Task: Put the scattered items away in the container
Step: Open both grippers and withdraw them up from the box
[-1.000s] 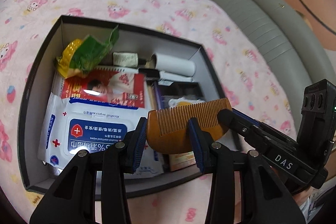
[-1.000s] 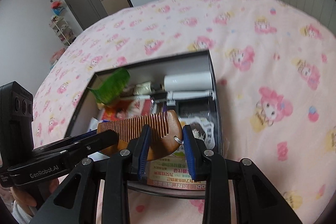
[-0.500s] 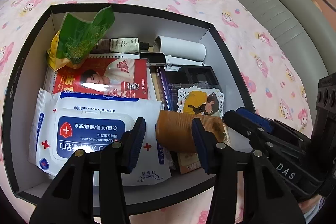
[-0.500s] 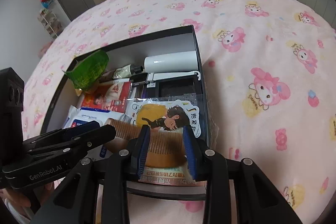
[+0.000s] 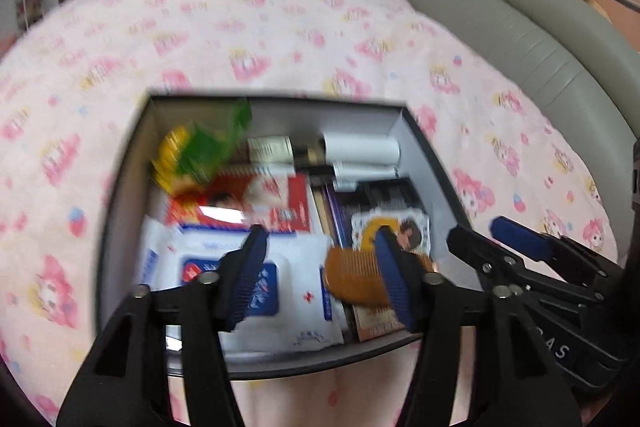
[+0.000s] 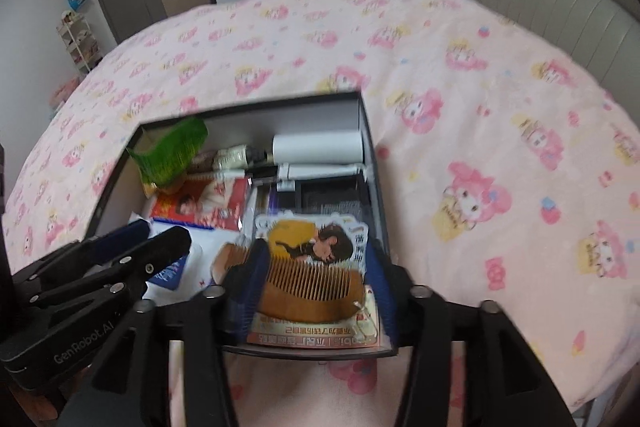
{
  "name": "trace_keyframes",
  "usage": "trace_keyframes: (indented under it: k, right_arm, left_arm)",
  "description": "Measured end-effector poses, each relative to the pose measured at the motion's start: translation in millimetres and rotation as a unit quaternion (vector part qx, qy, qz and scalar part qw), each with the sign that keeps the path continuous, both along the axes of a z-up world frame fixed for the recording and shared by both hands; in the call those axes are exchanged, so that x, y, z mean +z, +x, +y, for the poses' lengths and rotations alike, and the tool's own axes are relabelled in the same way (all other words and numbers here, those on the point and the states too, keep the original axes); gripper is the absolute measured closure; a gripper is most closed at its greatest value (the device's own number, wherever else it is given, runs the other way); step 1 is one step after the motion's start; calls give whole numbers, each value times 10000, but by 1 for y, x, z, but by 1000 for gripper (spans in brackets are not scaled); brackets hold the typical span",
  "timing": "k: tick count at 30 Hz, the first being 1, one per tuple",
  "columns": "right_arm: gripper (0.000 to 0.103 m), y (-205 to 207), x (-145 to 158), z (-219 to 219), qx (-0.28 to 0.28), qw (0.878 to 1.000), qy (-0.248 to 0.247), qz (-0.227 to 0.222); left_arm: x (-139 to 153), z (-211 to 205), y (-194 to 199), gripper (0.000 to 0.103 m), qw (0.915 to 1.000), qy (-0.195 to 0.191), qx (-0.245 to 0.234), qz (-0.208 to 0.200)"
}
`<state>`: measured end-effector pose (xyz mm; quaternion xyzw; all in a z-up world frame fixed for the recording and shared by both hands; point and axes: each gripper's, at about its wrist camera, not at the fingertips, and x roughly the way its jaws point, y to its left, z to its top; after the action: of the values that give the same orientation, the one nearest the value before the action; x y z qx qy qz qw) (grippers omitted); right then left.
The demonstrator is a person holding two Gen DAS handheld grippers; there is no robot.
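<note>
Now both tongs (image 5: 320,279) (image 6: 316,283) just spread apart, wooden comb (image 6: 308,289) lying loose in box (image 6: 370,163).

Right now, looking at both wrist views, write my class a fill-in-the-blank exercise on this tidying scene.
1. The brown wooden comb lies inside the dark ____ box.
2. The box rests on a ____ cartoon-print blanket.
3. The green snack bag sits in the box's far-____ corner.
4. Both the left gripper and right gripper are ____.

Missing: cardboard; pink; left; open
</note>
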<state>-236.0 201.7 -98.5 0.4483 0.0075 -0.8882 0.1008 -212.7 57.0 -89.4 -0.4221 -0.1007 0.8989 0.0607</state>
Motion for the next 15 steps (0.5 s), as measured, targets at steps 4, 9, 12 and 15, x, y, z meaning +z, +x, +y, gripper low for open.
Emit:
trace_keyframes:
  k: [4,9,12,15]
  right_arm:
    - [35,10,32,-1,-147,9992,69,379]
    - [22,30,74,-1,-356,9957,-33,849]
    - [22,47,95,-6,-378,9939,-67,1038]
    - [22,68,113,-10,-323,9922,-172,1188]
  left_arm:
    - [31,-15,10,22,9986,-104,283,436]
    - [74,-37,32,5,9940,-135,557,933]
    - [95,-44,49,5,9921,-207,594,1085]
    - [114,-49,73,2,9886,-368,660,1301]
